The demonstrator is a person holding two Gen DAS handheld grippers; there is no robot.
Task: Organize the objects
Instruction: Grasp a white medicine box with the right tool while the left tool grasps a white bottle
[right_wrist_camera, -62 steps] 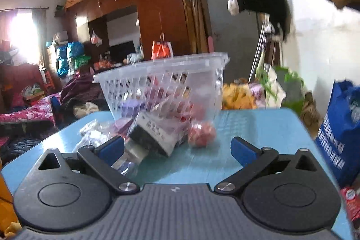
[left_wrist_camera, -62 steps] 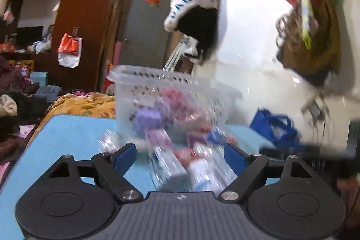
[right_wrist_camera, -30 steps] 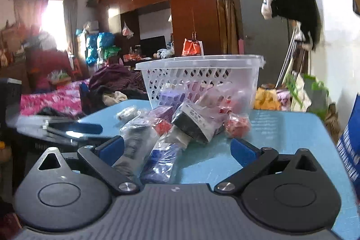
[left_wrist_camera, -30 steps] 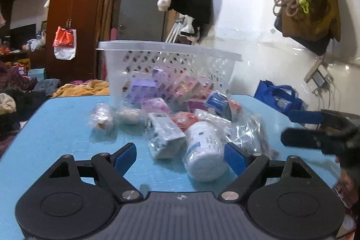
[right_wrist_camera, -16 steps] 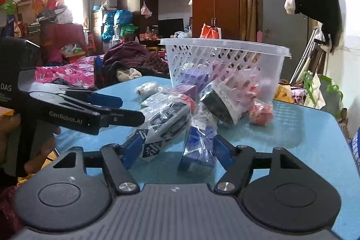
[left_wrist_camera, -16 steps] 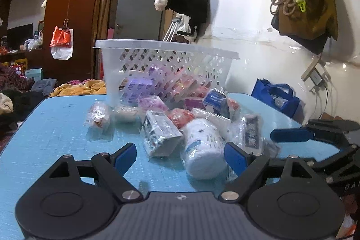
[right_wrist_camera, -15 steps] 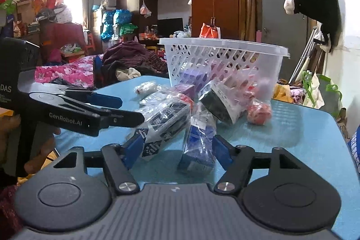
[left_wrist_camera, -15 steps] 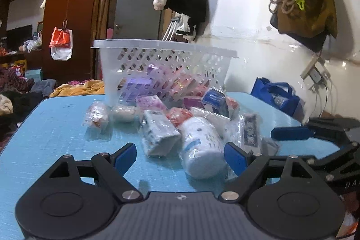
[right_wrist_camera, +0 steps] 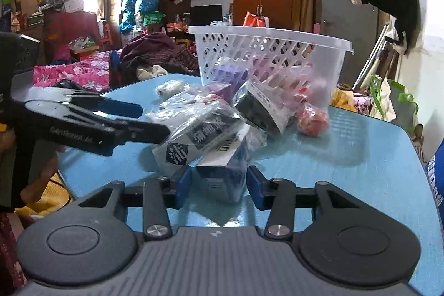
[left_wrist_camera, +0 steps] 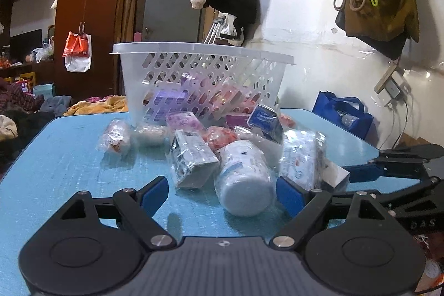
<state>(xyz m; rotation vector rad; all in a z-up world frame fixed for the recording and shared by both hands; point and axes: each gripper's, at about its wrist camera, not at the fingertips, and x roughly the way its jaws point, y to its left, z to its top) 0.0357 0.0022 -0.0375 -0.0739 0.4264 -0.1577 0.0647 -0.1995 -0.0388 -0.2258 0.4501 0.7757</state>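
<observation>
The right tool is closing narrowly around a wrapped blue box on the tabletop, basket at twelve o'clock; the left tool gapes wide, empty.

Wrapped packets and boxes spill across my blue table before the white basket; a white bottle lies sideways, a blue box nearest
</observation>
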